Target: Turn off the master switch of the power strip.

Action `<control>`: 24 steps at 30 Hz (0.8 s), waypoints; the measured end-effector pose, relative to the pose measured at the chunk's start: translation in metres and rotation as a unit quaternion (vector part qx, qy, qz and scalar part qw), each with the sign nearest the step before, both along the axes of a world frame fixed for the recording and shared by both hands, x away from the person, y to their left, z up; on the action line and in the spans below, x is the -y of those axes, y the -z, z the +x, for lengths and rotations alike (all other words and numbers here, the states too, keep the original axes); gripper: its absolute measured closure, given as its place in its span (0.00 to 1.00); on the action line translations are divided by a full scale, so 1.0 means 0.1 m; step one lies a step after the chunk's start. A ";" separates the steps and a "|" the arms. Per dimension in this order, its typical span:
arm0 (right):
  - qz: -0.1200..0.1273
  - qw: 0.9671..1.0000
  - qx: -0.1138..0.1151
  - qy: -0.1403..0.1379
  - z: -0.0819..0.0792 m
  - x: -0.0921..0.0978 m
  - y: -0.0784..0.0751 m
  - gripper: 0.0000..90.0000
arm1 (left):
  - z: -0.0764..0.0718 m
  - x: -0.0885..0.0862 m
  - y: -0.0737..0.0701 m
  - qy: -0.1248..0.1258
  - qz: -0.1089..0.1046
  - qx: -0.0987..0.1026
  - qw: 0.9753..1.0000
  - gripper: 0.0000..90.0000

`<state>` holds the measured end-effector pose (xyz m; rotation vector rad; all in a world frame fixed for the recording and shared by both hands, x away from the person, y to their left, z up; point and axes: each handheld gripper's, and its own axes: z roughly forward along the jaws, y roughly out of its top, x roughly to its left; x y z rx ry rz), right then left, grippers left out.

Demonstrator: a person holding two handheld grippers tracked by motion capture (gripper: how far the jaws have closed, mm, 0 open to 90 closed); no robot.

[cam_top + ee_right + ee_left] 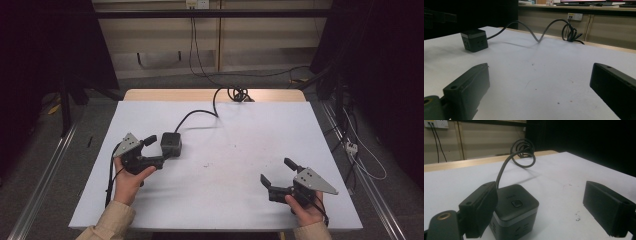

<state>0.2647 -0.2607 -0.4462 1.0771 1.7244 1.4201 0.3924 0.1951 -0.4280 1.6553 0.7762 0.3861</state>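
A black cube power socket (170,144) with a grey band sits on the white table (235,145), left of centre. Its dark cable (200,115) runs back to a coil (239,93) at the far edge. My left gripper (156,150) is open, its jaws reaching the cube's near side. In the left gripper view the cube (515,207) lies between the jaws of that gripper (544,212), close against the left one, with a wide gap to the right one. My right gripper (276,171) is open over bare table at the front right, nothing between its jaws. From there the cube (474,40) shows far off.
A strip of bare wood (210,95) edges the table's far side. More cables (357,150) trail on the floor at the right, and wall sockets (575,16) sit behind the coil (571,32). Small dark specks (205,165) mark the table's middle.
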 end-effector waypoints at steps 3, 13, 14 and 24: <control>0.000 1.000 0.000 0.000 0.00 0.00 0.00 0.02 | 0.02 0.01 0.00 -0.001 -0.002 0.000 1.000 0.14; -0.001 1.000 0.000 0.000 0.00 0.00 0.00 0.03 | 0.07 0.03 -0.01 -0.004 0.001 0.001 1.000 0.18; -0.001 1.000 0.000 0.000 0.00 0.00 0.00 0.03 | 0.08 0.04 0.00 -0.005 -0.001 0.000 1.000 0.19; -0.001 1.000 0.001 -0.001 0.00 0.00 0.00 0.03 | 0.13 0.06 -0.02 -0.003 0.006 0.002 1.000 0.24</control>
